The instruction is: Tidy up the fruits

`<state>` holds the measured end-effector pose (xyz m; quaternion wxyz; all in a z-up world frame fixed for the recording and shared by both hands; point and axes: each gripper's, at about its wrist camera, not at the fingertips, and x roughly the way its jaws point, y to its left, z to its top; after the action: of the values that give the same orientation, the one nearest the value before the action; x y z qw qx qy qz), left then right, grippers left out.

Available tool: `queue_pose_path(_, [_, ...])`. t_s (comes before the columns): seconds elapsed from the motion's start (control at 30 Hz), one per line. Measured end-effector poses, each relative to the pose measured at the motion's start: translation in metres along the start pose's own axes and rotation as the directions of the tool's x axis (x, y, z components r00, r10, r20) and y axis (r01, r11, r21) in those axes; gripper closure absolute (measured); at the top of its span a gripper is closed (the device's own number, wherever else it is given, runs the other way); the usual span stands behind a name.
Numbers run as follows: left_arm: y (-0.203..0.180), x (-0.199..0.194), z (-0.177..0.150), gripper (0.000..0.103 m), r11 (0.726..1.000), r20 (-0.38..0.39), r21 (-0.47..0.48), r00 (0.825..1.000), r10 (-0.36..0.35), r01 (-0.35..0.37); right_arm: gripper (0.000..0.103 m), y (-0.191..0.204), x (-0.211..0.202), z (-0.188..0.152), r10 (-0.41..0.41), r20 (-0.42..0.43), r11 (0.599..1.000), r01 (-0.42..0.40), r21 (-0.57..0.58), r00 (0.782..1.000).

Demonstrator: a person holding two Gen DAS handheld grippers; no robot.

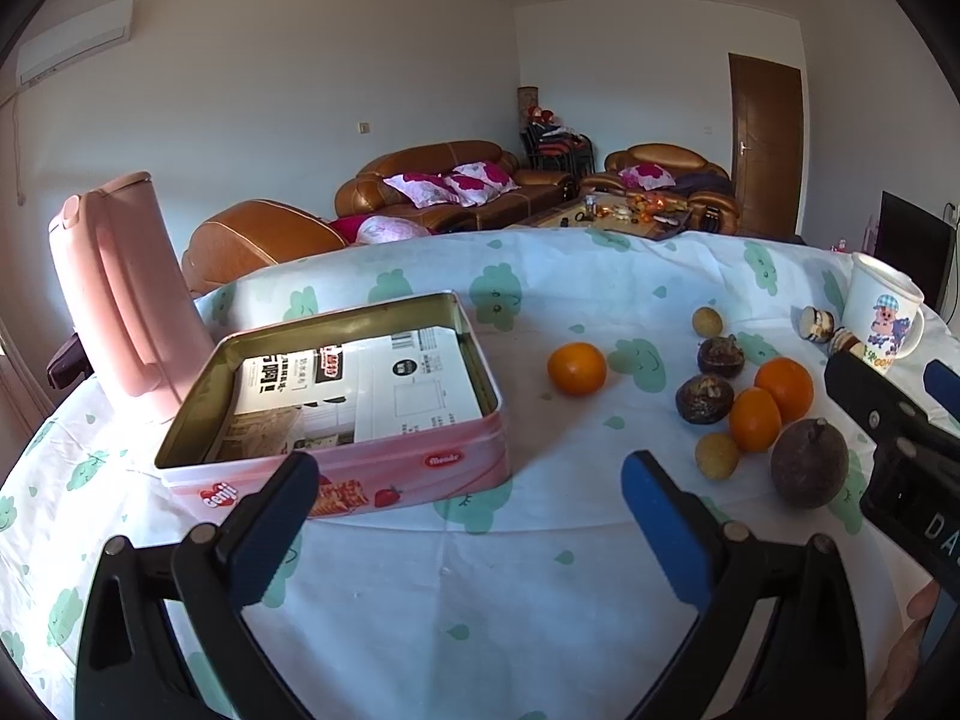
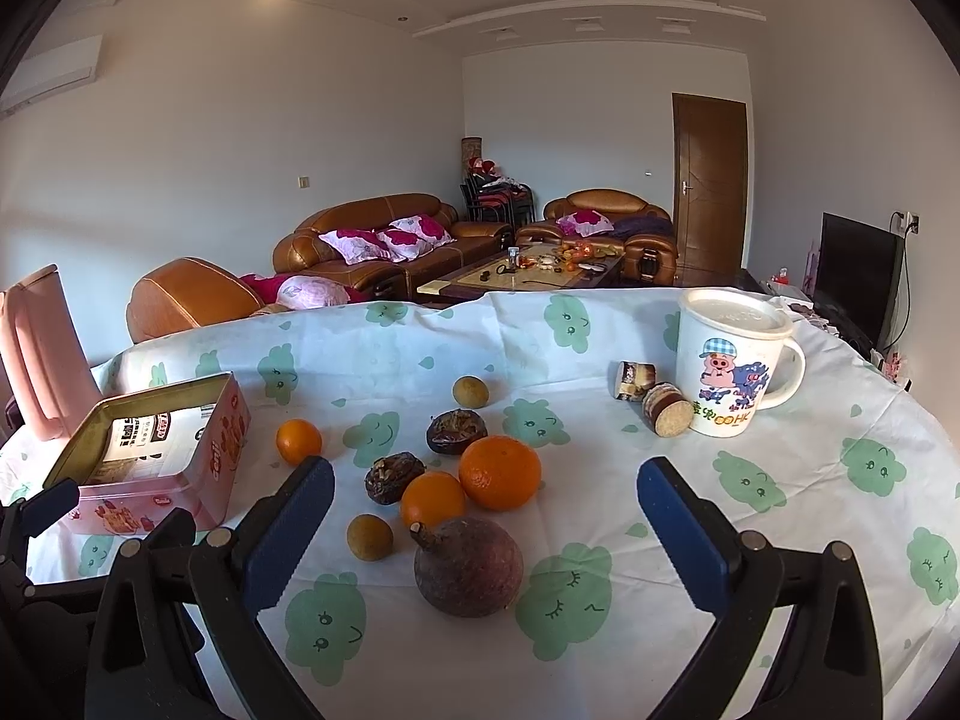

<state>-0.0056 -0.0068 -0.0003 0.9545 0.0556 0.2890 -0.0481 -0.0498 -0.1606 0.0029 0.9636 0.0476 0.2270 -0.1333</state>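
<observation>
Your left gripper (image 1: 468, 489) hangs over the desk (image 1: 480, 600) with its fingers (image 1: 660, 516) spread wide and empty; the pink tin (image 1: 336, 420) sits just ahead of the left finger, lid off, with printed cartons inside; a pink jug (image 1: 120, 294) stands behind it. Your right gripper (image 2: 486, 495) is likewise released, nothing between its fingers (image 2: 684, 522); the fruit lies loose on the cloth in front of it, well apart from the tin (none is in it); nearest is a dark round fruit (image 2: 468, 564), with two oranges (image 2: 474, 480) touching just behind; two wrinkled brown fruits (image 2: 420, 456) and two small tan ones (image 2: 370, 537) lie around them; a third orange (image 2: 298, 441) sits alone nearer the tin. A lidded mug (image 2: 732, 360) stands to the right.
</observation>
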Motion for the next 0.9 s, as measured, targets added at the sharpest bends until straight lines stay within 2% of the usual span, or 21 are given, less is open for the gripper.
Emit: queue_pose_path(0.9, [-0.0001, -0.0005, 0.0002, 0.001, 1.000, 0.002, -0.002, 1.000, -0.001, 0.001, 0.001, 0.0002, -0.0014, 0.0024, 0.001, -0.008, 1.000, -0.001, 0.003, 1.000])
